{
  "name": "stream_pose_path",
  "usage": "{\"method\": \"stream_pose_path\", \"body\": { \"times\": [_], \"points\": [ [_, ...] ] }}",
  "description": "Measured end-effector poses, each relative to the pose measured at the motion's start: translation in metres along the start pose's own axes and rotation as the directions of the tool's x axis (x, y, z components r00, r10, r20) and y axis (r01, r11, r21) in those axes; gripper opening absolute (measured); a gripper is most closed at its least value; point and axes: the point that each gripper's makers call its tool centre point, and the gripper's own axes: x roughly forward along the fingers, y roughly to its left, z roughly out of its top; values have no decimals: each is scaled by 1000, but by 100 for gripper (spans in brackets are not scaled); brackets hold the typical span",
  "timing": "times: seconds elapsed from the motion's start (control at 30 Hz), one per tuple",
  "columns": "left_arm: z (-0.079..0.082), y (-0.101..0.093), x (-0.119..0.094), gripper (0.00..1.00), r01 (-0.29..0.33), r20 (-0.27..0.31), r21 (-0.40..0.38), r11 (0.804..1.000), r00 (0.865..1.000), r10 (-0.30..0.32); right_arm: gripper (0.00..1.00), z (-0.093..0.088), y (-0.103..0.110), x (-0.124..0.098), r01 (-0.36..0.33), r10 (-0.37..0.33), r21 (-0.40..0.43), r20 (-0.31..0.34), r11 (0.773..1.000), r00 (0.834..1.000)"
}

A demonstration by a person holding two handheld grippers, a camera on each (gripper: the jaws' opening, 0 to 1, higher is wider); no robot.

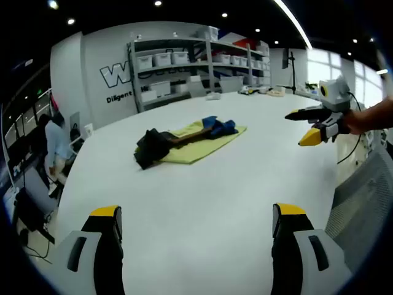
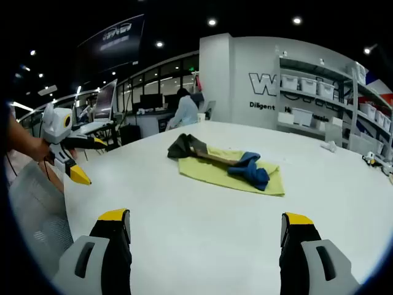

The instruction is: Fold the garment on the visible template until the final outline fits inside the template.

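Both my tongs, left tongs and right tongs, gape empty; garment on yellow template ahead on desk, shelves beyond.

Grey left gripper, yellow-tipped black jaws, right gripper alike

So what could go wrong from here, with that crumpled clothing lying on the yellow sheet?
1. The garment lies bunched, its dark end spilling past the edge of the yellow template; a careless fold could leave cloth outside the outline.
2. The template looks thin and loose on the white table, so tugging the cloth might drag it along.
3. Both the left gripper and right gripper are open and far off; each must reach well in, and could grab template with cloth.
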Motion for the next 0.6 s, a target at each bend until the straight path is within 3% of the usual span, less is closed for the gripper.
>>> {"method": "stream_pose_path", "body": {
  "times": [0.6],
  "points": [
    [-5, 0, 0, 98, -2, -8, -6, 1000, 1000, 2, 99, -7, 4, -1, -7, 7, 11, 2, 1000, 1000]
  ]
}}
